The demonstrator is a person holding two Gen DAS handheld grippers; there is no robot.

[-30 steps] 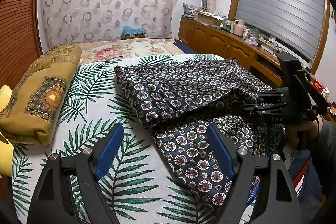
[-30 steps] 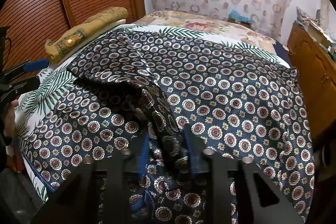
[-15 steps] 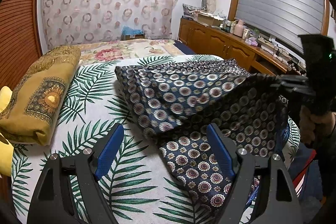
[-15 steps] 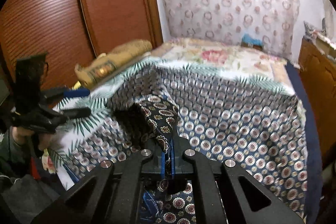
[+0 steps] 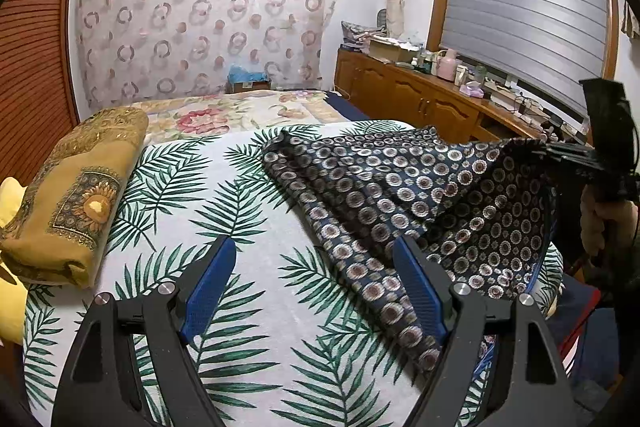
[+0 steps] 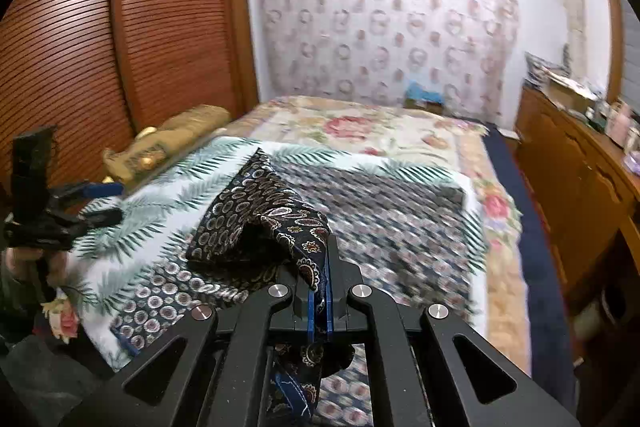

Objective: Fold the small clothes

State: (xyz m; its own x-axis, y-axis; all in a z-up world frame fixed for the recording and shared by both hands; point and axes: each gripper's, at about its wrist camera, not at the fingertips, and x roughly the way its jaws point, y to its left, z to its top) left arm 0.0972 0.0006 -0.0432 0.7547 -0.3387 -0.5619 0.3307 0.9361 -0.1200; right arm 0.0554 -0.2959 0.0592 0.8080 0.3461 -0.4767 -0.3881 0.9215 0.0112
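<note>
Your right gripper (image 6: 319,301) has its jaws closed tight on a fold of the dark blue patterned garment (image 5: 400,187), with the cloth pinched between the blue pads and a short tail of it hanging below them. From that grip the cloth rises in a tented peak off the bed (image 5: 256,211), while the rest of the garment lies spread over the right half of the palm-leaf bedspread (image 5: 224,187), one edge draped toward the near corner of the bed. In the left wrist view your right gripper (image 5: 560,151) appears at the far right edge, held by a hand (image 5: 604,223), with the garment's corner stretched up to it. Your left gripper (image 5: 316,283) has its jaws wide apart and nothing between them; it hovers above the near edge of the bed, its right finger just over the garment's near edge, though contact cannot be confirmed. In the right wrist view the left gripper (image 6: 100,203) sits at the far left, apart from the cloth. A folded mustard-yellow blanket (image 5: 76,195) lies along the left side of the bed, well apart from the garment. A wooden sideboard (image 5: 420,99) with assorted small items stands along the right wall under the window blind (image 5: 528,11). The right wrist view is blurred across the bed.
</note>
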